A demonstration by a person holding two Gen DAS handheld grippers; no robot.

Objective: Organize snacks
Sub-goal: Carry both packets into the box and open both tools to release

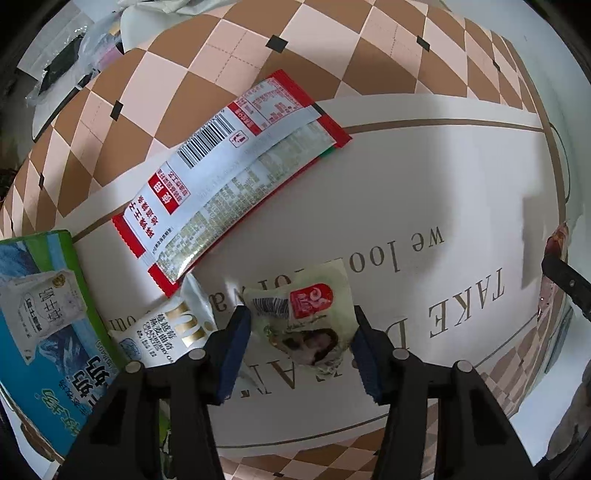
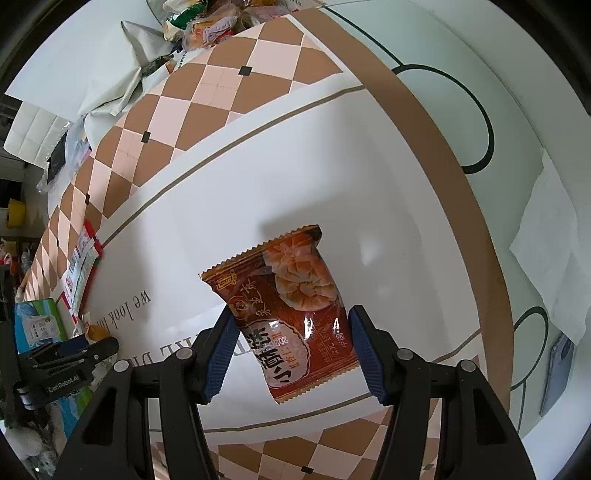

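In the left wrist view, my left gripper (image 1: 301,332) is shut on a small pale green snack packet (image 1: 306,317) with a red label, held just above the mat. A long red and white packet (image 1: 236,170) lies beyond it, and a white packet with gold print (image 1: 177,332) lies to its left. In the right wrist view, my right gripper (image 2: 290,339) is shut on an orange-brown pastry packet (image 2: 291,306), held above the mat. The left gripper (image 2: 66,354) shows at the far left there.
A blue and green box (image 1: 44,317) stands at the left edge. The mat (image 1: 406,177) is white with a checkered border. A heap of snack packets (image 2: 207,22) lies at the far end. A white paper (image 2: 546,251) and a phone (image 2: 557,373) lie to the right.
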